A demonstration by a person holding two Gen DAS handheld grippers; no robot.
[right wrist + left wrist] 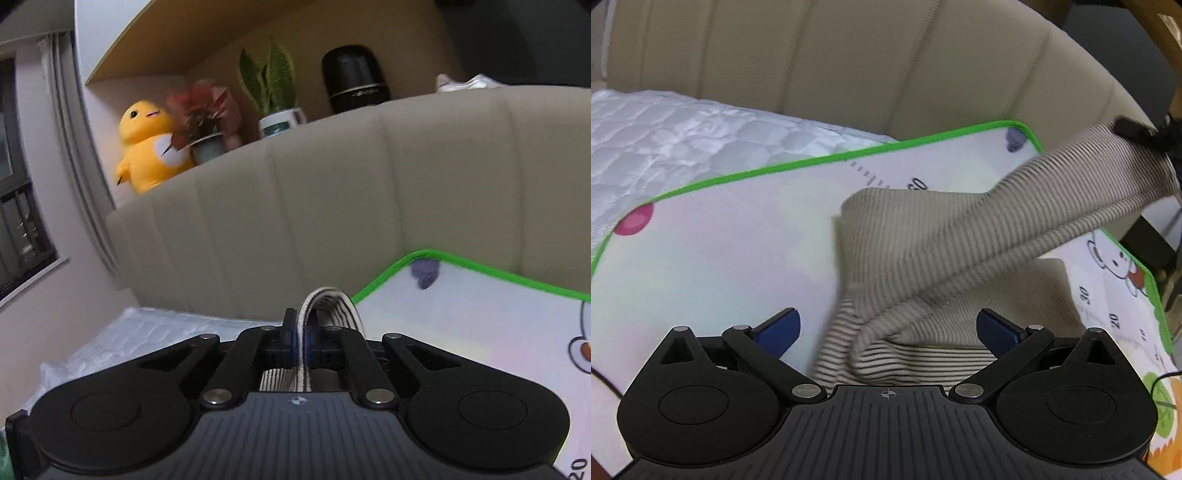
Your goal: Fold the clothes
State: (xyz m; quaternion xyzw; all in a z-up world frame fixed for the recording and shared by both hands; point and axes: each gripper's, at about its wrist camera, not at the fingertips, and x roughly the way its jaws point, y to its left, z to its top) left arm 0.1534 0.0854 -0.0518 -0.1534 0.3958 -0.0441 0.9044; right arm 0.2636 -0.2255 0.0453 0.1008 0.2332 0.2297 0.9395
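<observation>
A beige striped garment [923, 258] lies bunched on a white play mat with a green border [720, 251]. One part of it is pulled up tight toward the upper right, where my right gripper [1145, 133] holds its end. My left gripper [888, 328] hangs open just above the bunched cloth, blue pads [783, 326] wide apart with nothing between them. In the right wrist view my right gripper [303, 339] is shut on a fold of the striped garment [328, 306], which loops up over the fingers, above the mat [480, 332].
A beige padded headboard [332, 206] stands behind the mat. A white quilted mattress [665, 136] lies to the left. The shelf above the headboard holds a yellow plush duck [147, 144], potted plants [269, 85] and a black jar [354, 79].
</observation>
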